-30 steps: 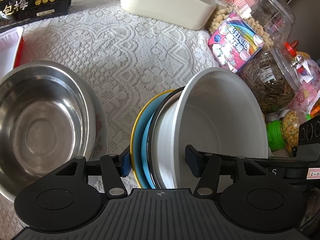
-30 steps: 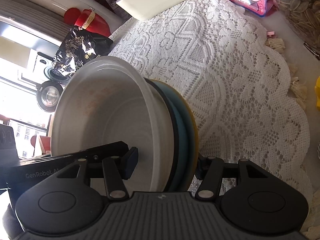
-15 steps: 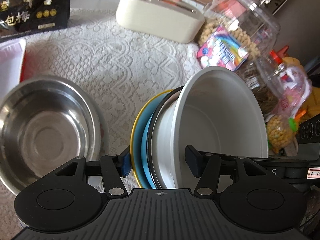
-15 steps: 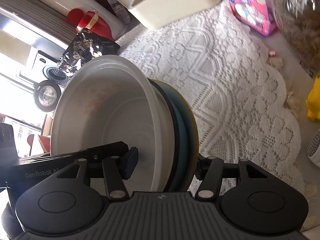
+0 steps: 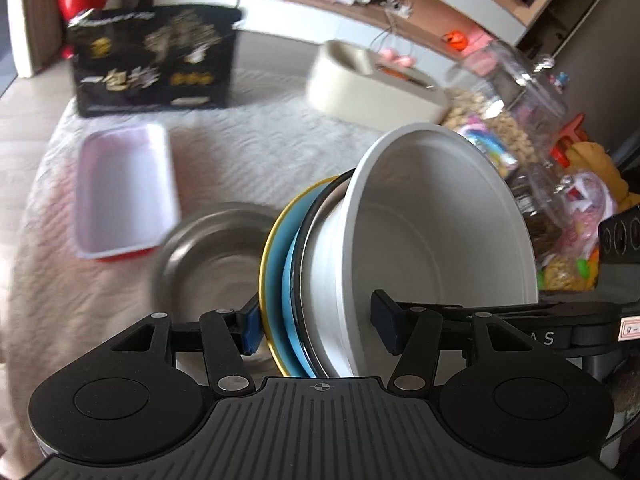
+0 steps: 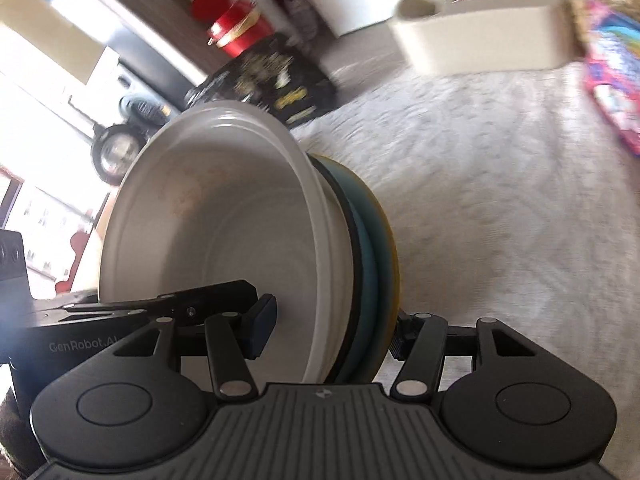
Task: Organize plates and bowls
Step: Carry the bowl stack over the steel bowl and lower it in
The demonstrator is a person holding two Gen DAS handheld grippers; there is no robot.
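A stack of dishes hangs in the air between my two grippers: a white bowl (image 5: 436,232) on top, under it a black-rimmed dish, a blue plate (image 5: 289,288) and a yellow-rimmed plate. My left gripper (image 5: 316,328) is shut on one side of the stack, one pad under the plates, the other inside the bowl. My right gripper (image 6: 332,328) is shut on the opposite side of the white bowl (image 6: 224,232) and the blue plate (image 6: 370,264). Below, on the lace cloth, sits a steel bowl (image 5: 208,264), partly hidden by the stack.
A white and red rectangular tray (image 5: 124,192) lies left of the steel bowl. A black snack bag (image 5: 156,60) stands at the back, a cream box (image 5: 372,88) behind the middle. Clear jars of snacks (image 5: 516,112) crowd the right edge. The lace cloth (image 6: 500,200) spreads to the right.
Both grippers rose with the dish stack, so the table dropped away and more of the room shows. The steel bowl slid from the left to just behind the stack. The grips stayed unchanged.
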